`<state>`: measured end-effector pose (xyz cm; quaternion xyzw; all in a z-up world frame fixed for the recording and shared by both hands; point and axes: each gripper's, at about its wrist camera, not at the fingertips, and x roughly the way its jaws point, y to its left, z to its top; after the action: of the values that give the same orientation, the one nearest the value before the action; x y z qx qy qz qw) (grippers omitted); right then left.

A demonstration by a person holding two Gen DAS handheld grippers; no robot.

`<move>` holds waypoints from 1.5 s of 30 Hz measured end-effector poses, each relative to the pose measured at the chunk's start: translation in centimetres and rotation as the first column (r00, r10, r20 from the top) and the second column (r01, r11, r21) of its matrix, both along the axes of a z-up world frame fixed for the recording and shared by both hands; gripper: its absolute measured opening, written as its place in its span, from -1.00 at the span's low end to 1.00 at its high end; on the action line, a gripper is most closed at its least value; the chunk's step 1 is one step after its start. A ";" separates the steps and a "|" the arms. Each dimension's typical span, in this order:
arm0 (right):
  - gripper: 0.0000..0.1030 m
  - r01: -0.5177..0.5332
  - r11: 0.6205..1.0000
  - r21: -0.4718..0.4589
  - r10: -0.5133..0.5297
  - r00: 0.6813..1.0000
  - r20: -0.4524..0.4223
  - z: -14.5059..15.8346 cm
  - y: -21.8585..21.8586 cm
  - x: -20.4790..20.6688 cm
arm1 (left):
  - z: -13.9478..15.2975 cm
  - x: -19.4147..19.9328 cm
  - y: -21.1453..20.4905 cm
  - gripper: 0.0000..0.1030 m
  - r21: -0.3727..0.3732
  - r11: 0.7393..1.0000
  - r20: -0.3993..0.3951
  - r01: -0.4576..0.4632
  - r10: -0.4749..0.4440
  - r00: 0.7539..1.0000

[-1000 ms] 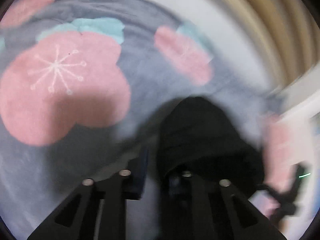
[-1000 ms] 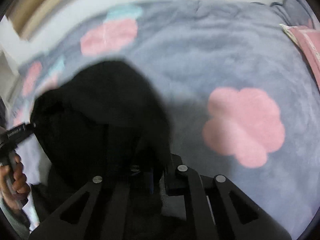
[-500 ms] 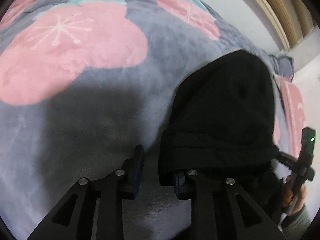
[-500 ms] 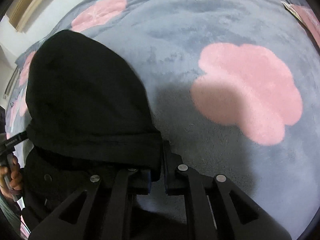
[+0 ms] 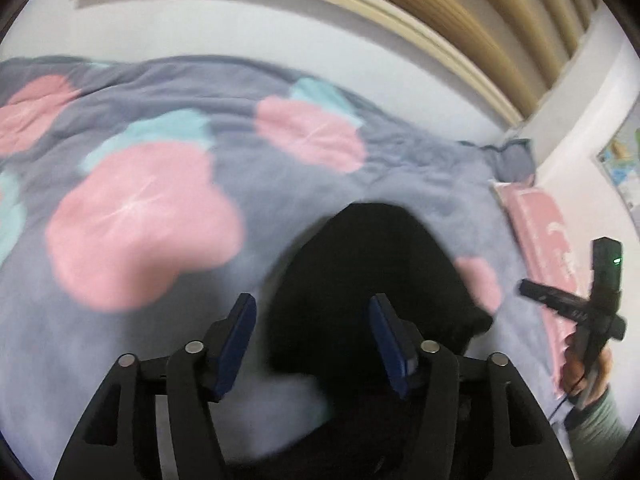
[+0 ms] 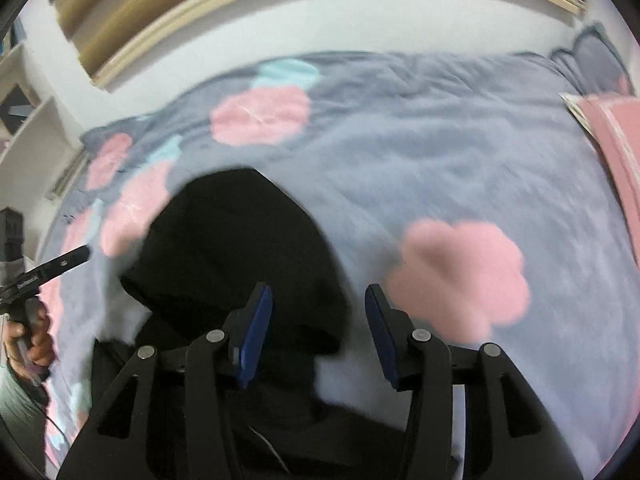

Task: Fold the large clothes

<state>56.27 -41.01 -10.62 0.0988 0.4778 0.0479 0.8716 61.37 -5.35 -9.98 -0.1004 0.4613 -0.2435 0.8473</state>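
Observation:
A black hooded garment [image 5: 372,280] lies on the grey flowered blanket [image 5: 152,100], its hood spread flat and pointing away from me. It also shows in the right wrist view [image 6: 236,256]. My left gripper [image 5: 312,340] is open and empty, raised above the hood's near left edge. My right gripper [image 6: 316,328] is open and empty above the hood's near right edge. The garment's body is hidden below both grippers.
The blanket [image 6: 440,140] covers a bed up to a white wall with a wooden frame [image 5: 440,12]. A pink pillow [image 5: 548,232] lies at the right side [image 6: 616,136]. White shelves [image 6: 24,112] stand at the left. The other gripper [image 5: 600,304] shows at the frame's edge.
Both grippers have opened and let go of the hood's edge, then lifted and drawn back. The hood now lies flat on the blanket.

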 end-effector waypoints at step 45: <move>-0.13 -0.278 0.954 -0.108 0.268 0.958 -0.101 -3.8 4.6 4.1 | -5.0 2.2 -4.4 0.17 -0.025 0.997 -0.032 0.076 -0.077 0.997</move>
<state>60.40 -36.43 -14.43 -0.0191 0.5254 0.1349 0.8399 63.61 -9.79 -15.01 -0.0968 0.4759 -0.2795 0.8283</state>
